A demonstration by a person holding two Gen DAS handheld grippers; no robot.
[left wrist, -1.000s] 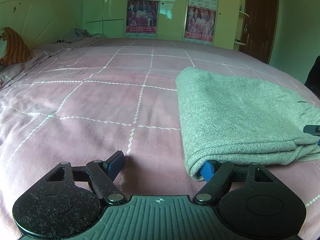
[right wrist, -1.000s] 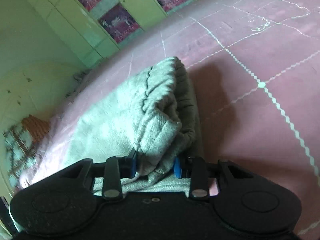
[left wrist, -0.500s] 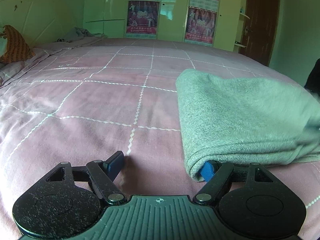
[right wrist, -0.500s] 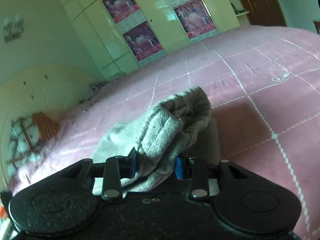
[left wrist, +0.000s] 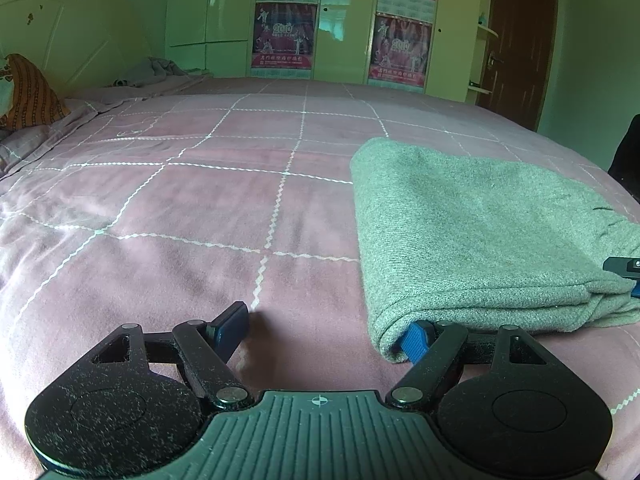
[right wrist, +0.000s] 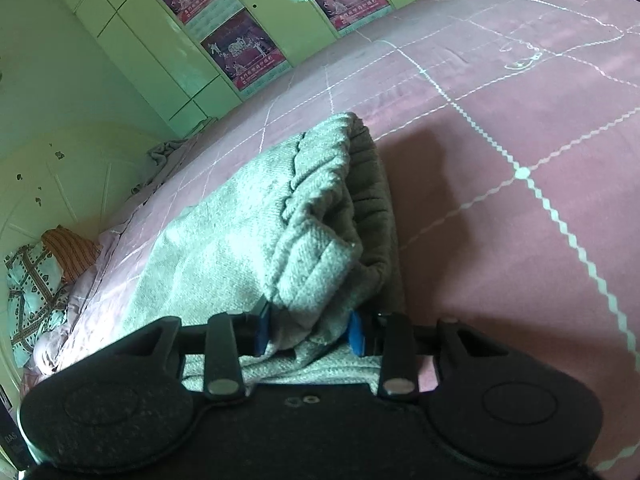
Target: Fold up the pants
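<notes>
Grey knit pants (left wrist: 480,232) lie folded on the right half of the pink bed. My left gripper (left wrist: 324,332) stands open and low on the sheet at their near left corner. Its right fingertip (left wrist: 416,340) is tucked under the fold's edge, and its left fingertip (left wrist: 230,326) rests on bare sheet. In the right wrist view my right gripper (right wrist: 310,332) is shut on the bunched waistband end of the pants (right wrist: 248,232), with cloth pressed between both blue pads. A tip of the right gripper (left wrist: 624,270) shows at the pants' right end in the left wrist view.
The bed is covered by a pink sheet with white grid lines (left wrist: 180,220). An orange pillow (left wrist: 32,96) and a crumpled grey blanket (left wrist: 156,72) lie at the far left. Wardrobe doors with posters (left wrist: 284,36) and a brown door (left wrist: 516,40) stand behind the bed.
The right gripper lifted the waistband end off the bed half a second ago and has lowered it back to where it was. The left gripper has not moved.
</notes>
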